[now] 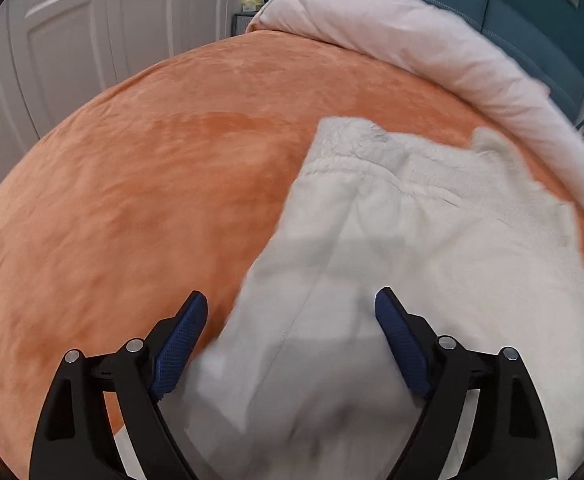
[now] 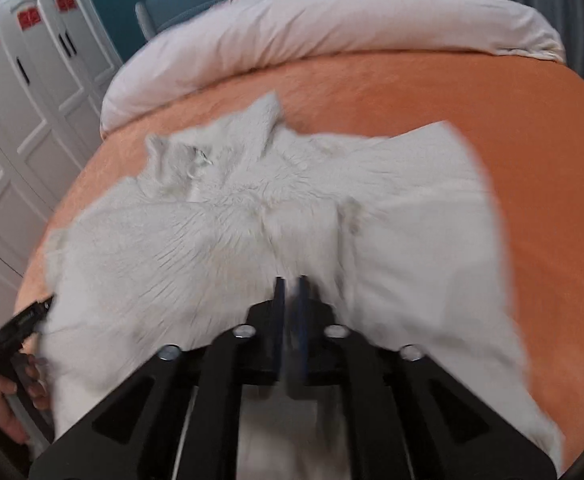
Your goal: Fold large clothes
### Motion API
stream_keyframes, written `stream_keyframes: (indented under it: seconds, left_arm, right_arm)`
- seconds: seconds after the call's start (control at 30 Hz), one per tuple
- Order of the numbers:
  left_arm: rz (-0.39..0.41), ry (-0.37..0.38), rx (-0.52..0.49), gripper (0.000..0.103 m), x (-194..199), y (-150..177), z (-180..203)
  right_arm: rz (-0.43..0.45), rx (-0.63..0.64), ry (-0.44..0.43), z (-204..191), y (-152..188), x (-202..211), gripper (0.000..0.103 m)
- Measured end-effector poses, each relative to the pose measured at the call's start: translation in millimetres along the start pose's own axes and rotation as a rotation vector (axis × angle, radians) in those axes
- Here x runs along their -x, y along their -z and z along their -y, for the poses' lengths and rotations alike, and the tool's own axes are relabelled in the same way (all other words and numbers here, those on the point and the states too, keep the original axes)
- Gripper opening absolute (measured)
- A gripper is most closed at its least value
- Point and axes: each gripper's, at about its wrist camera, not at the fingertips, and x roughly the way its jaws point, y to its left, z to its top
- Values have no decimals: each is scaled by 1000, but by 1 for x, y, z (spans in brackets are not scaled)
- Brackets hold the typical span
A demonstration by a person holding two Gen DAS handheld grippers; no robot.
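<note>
In the left wrist view, white closet doors [image 1: 72, 32] stand at the far left; next comes the bed [image 1: 124, 184] with its soft orange cover, which fills most of the picture; the left gripper [image 1: 291, 300] sits low in the middle with its blue pads [image 1: 180, 344] far apart, so it is wide and holds nothing; the edge of the white fluffy garment [image 1: 391, 240] lies under and between the two pads, but the pads do not press on it; the garment spreads to the right over the orange cover, a bit crumpled at its far end; a rolled pale pink blanket [image 1: 431, 48] lies along the far right side of the bed, next to a blue headboard [image 1: 491, 12].

In the right wrist view, a hand [image 2: 8, 400] shows at the far left edge, holding the black handle of the other gripper; white closet doors [image 2: 20, 120] with red stickers [image 2: 28, 18] stand behind it; the white fluffy garment [image 2: 252, 216] lies spread wide on the orange bed [image 2: 531, 160], reaching close to the near edge; the right gripper [image 2: 290, 284] is in the middle, just over the garment, with its pads very near each other, a narrow gap only; the picture is blurry there, so I cannot tell if any cloth is pinched between them; the pale pink blanket [image 2: 331, 36] runs along the far side of the bed.
</note>
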Motion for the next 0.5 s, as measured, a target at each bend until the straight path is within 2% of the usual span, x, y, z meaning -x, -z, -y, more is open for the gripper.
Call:
stream_keyframes:
  seconds: [0.07, 0.17, 0.23, 0.3, 0.37, 0.5]
  left_arm:
    - [-3, 79, 19, 82, 38, 17, -20]
    - [-10, 113, -1, 82, 94, 52, -54]
    - [-42, 124, 9, 82, 129, 85, -81]
    - [-85, 146, 32, 82, 151, 113, -101]
    - [-126, 152, 54, 83, 171, 145, -120]
    - [-207, 175, 99, 83, 186, 195, -140]
  right_arm:
    - [32, 22, -36, 8, 21, 50, 27]
    - [33, 64, -20, 26, 68, 119, 41]
    - [7, 60, -1, 43, 102, 154, 46]
    - [-25, 36, 34, 64, 142, 190, 55]
    - [-62, -27, 52, 87, 183, 221, 60]
    - [-131, -159, 4, 114, 236, 245, 65]
